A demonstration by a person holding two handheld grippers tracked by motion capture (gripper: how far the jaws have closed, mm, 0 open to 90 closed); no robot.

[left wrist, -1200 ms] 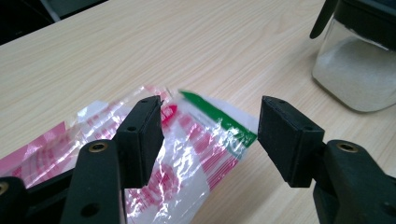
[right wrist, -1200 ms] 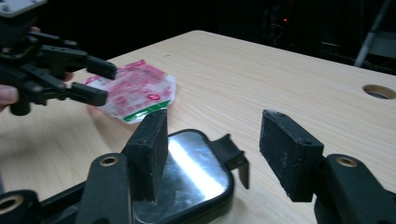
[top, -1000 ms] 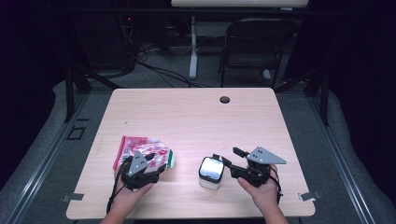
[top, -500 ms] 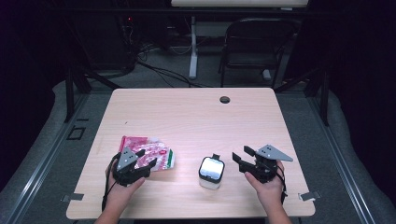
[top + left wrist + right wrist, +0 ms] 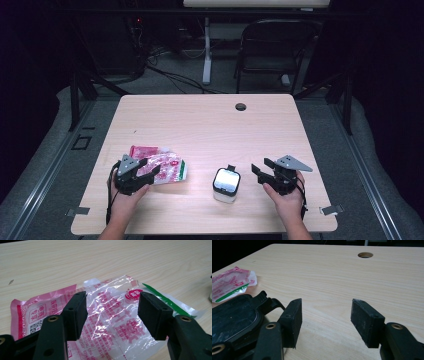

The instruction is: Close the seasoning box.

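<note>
- Our left gripper (image 5: 112, 312) has its jaws spread wide and empty over the crinkled pink-and-clear plastic packet (image 5: 105, 315), having slid back toward us; a grasp looks near.
- Our right gripper (image 5: 325, 320), jaws agape and empty, has drawn away from the white lidded box (image 5: 226, 184).
- Both hands rest low at the pale wooden desk (image 5: 210, 125) near edge.

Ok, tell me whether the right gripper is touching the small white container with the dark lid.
Apart. In the high view, bare table separates the right gripper from the small white container with the dark lid; its fingers stand open, holding nothing.
</note>
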